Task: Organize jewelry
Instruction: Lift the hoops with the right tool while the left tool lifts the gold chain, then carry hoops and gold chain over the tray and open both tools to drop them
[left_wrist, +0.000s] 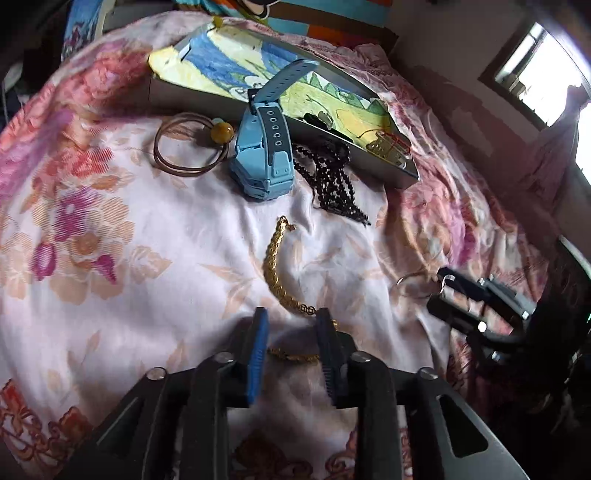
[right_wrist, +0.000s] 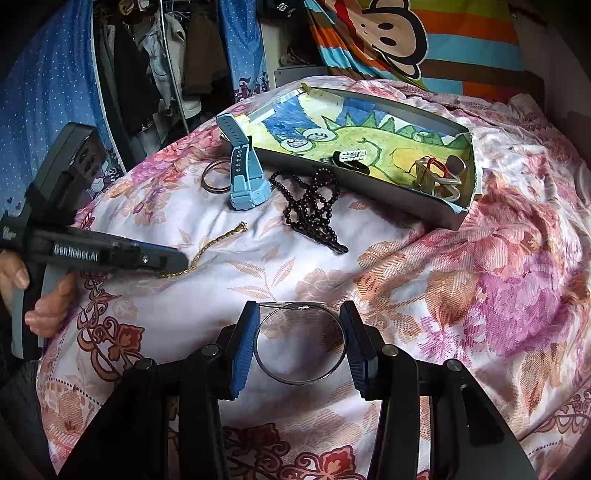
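Here the floral bedspread (right_wrist: 461, 258) carries a shallow box (right_wrist: 424, 201) lined with a dinosaur drawing, then a blue watch (right_wrist: 245, 182), black beads (right_wrist: 314, 206), a gold chain (left_wrist: 275, 258) between the left gripper's (left_wrist: 291, 325) spread jaws, and a silver bangle (right_wrist: 300, 343) between the right gripper's (right_wrist: 300, 325) spread jaws.

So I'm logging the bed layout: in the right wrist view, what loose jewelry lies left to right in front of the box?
Gold chain → brown hair tie → blue watch → black bead necklace.
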